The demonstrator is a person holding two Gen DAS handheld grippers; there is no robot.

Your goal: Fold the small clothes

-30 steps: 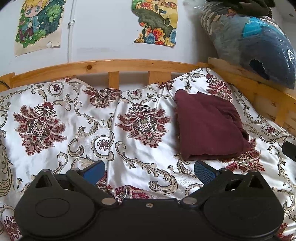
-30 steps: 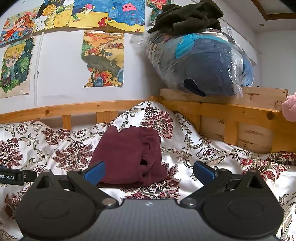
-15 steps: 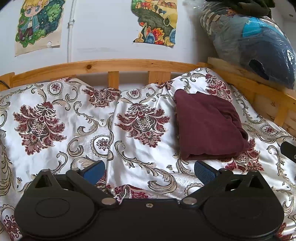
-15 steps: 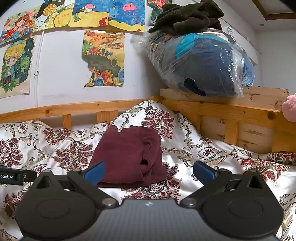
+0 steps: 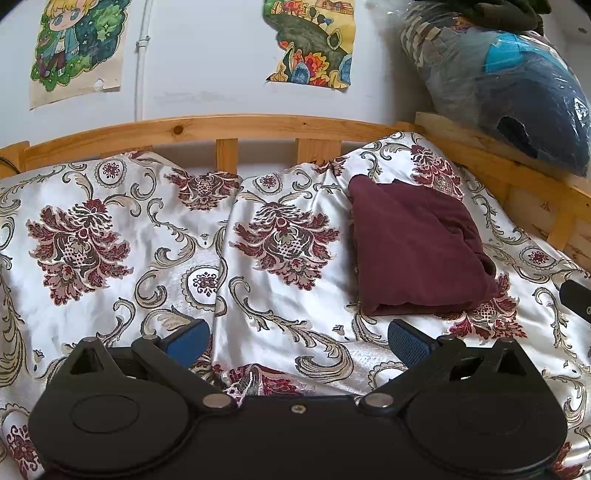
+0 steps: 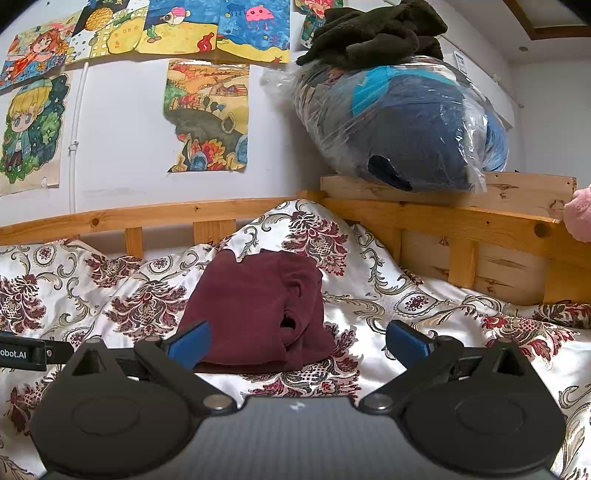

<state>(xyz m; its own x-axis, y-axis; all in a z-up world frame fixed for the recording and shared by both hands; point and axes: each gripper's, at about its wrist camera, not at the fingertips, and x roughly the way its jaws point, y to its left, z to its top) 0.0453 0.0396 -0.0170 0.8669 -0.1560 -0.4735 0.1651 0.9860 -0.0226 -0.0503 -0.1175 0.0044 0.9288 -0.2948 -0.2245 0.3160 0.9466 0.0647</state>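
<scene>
Maroon garment (image 5: 417, 251) lies folded into a thick, roughly square bundle on the patterned bedspread (image 5: 147, 236), ahead of your left gripper (image 5: 297, 338) and off to its right side. From your right gripper (image 6: 297, 341) the same garment (image 6: 255, 314) sits straight ahead and slightly left, with its near edge just beyond your left-side blue pad and partly hidden behind it. A dark opening shows in the folds on the garment's right side in the right wrist view.

Your left gripper has its two blue-padded fingers spread wide apart, with nothing between them; it hangs over bare bedspread, and the garment's near corner is just beyond its right finger. Your right gripper is likewise spread wide and holds nothing, with floral bedspread showing between its fingers.

Beyond the garment, the bedspread rises against the wooden bed rail (image 6: 147, 214). Past the rail is a white wall with children's drawings (image 6: 207, 118) stuck on it. Ahead and to the right of both grippers, a clear plastic bag (image 6: 406, 125) stuffed with dark and blue cloth rests on the wooden headboard corner, with a dark green fleece (image 6: 376, 33) piled on top. At the far right edge of the left wrist view, a black part of your other gripper shows.
</scene>
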